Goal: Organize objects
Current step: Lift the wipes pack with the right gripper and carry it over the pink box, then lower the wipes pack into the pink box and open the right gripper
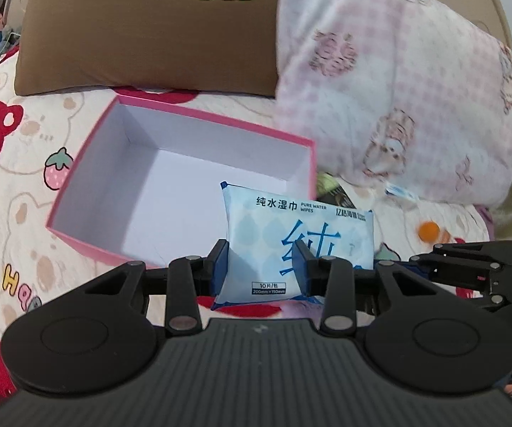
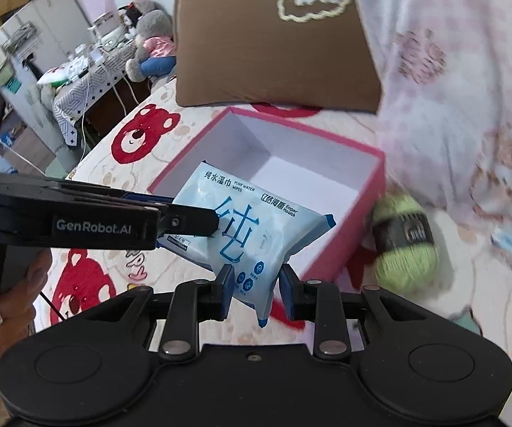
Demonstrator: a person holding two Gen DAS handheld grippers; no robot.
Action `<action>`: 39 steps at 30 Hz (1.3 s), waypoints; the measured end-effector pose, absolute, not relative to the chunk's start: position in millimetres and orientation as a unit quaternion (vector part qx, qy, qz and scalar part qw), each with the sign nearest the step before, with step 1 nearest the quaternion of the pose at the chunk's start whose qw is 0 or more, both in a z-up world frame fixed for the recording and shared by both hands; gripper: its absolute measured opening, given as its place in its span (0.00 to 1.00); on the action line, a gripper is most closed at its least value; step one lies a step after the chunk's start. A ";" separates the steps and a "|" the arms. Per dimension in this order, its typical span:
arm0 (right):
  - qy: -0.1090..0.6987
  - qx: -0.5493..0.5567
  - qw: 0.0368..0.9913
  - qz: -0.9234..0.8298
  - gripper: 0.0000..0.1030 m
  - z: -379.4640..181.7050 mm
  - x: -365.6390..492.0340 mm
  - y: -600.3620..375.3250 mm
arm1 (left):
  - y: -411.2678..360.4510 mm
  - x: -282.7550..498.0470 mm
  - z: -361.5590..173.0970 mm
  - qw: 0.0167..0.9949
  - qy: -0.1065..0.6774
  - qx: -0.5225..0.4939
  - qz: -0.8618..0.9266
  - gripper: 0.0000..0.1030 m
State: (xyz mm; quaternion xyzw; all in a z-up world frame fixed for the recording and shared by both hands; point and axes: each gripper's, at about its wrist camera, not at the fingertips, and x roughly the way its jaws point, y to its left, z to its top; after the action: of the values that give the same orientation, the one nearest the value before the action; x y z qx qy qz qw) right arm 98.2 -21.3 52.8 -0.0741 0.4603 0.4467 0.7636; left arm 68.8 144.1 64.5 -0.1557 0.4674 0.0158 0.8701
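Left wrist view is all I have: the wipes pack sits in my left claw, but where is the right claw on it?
Observer: The right claw straddles the lower corner of the wipes pack, one finger on each side. I cannot tell whether it is pinching.
Operator: What is the green scrap behind the box's right corner?
Observer: It is a green yarn ball with a dark band, lying on the bed beside the right wall of the pink box.
Operator: Is my left grip closed?
Observer: Yes. Seen from the side, the left claw is shut flat on the pack's left end.
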 end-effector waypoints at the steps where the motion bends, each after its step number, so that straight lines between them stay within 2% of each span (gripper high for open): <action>1: 0.458 -0.075 0.763 0.451 0.32 50.5 101.3 -15.3 | 151.2 74.8 61.4 0.866 0.472 -0.162 0.022 0.36; 12: 0.497 -0.056 0.739 0.452 0.31 -4.9 156.7 48.6 | 214.3 142.7 14.0 0.846 0.506 -0.160 0.047 0.35; 23: 0.559 0.012 0.710 0.428 0.31 -58.4 218.9 93.1 | 240.9 204.0 -35.0 0.845 0.517 -0.117 0.073 0.33; 32: 0.588 0.008 0.703 0.399 0.30 -90.9 240.9 120.5 | 255.6 231.1 -77.2 0.832 0.539 -0.101 0.083 0.31; 36: 0.600 -0.024 0.703 0.380 0.27 -95.3 242.5 128.6 | 253.1 238.9 -89.3 0.827 0.549 -0.084 0.089 0.22; 39: 0.610 -0.029 0.701 0.369 0.17 -97.5 246.9 134.4 | 251.9 241.8 -95.3 0.824 0.552 -0.095 0.082 0.15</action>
State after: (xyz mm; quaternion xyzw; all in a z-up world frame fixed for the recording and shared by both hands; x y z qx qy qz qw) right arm 246.9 134.4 -97.5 -0.0290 0.6097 0.3692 0.7008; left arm 241.8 251.9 -95.3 -0.0955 0.5520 0.0823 0.8243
